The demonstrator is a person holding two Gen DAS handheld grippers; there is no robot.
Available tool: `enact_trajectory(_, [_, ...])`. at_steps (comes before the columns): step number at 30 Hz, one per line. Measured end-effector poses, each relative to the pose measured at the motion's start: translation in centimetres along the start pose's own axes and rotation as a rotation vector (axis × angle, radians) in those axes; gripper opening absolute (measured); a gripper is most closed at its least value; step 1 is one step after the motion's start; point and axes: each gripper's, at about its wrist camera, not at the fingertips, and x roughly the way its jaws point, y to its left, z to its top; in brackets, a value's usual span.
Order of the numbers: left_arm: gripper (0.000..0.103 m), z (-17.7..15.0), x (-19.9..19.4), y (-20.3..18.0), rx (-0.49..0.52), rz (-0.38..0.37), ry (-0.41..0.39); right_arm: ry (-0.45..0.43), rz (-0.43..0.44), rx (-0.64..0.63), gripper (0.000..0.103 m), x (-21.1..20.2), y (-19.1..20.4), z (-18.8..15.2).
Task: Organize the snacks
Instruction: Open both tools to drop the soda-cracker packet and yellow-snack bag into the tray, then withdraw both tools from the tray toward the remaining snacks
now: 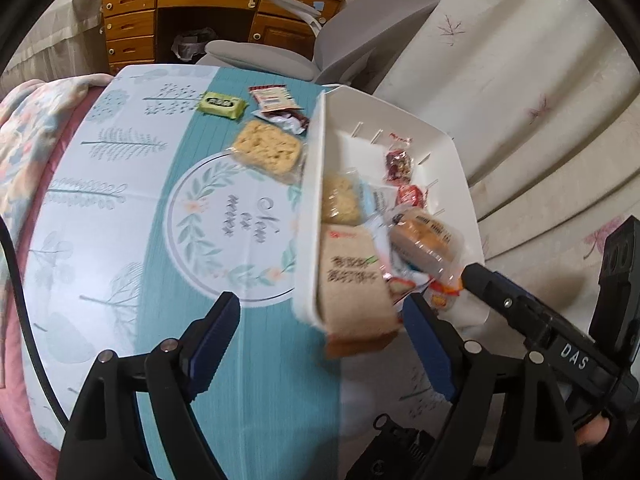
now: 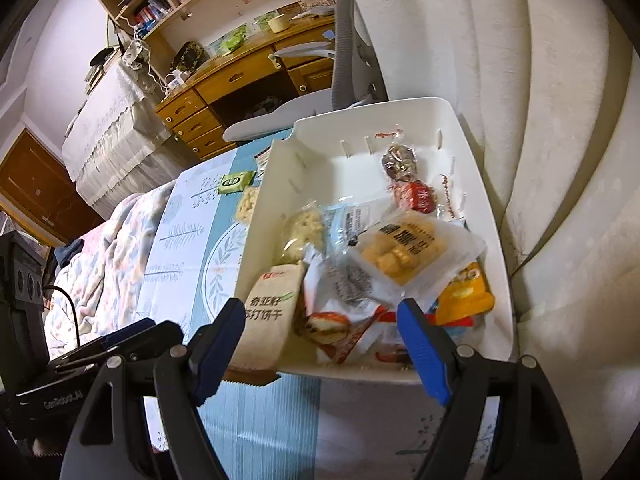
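Observation:
A white plastic box [image 1: 456,152] [image 2: 496,208] stands on the patterned table and holds several wrapped snacks, among them a beige cracker pack [image 1: 352,280] [image 2: 268,320] leaning over its near rim and a yellow cake pack [image 2: 400,252]. On the table left of the box lie a rice-crisp bar [image 1: 268,148], a green packet [image 1: 222,105] [image 2: 236,182] and a red-and-white packet [image 1: 272,98]. My left gripper [image 1: 320,344] is open, just short of the cracker pack. My right gripper [image 2: 320,348] is open at the box's near rim; it shows in the left wrist view [image 1: 532,312].
A grey chair [image 1: 280,56] and a wooden desk [image 1: 208,4] stand beyond the table's far end. A white quilted surface [image 1: 540,100] rises right of the box. A floral blanket [image 1: 28,128] lies to the left.

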Motion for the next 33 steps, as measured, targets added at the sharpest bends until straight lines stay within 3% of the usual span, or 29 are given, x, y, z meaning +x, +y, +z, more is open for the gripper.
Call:
enact_trajectory(15, [0.083,0.6,-5.5,8.9,0.147,0.085,0.046,-0.083,-0.121,-0.030,0.079,-1.2,8.1,-2.4])
enact_trajectory(25, [0.083,5.5,-7.6,14.5,0.426,0.155,0.083,-0.105,-0.216,-0.163,0.079,-0.1,14.8,-2.0])
enact_trajectory(33, [0.083,11.1,-6.1,15.8,0.647,0.164,0.081,-0.071,-0.247,-0.342,0.079,2.3,19.0,0.1])
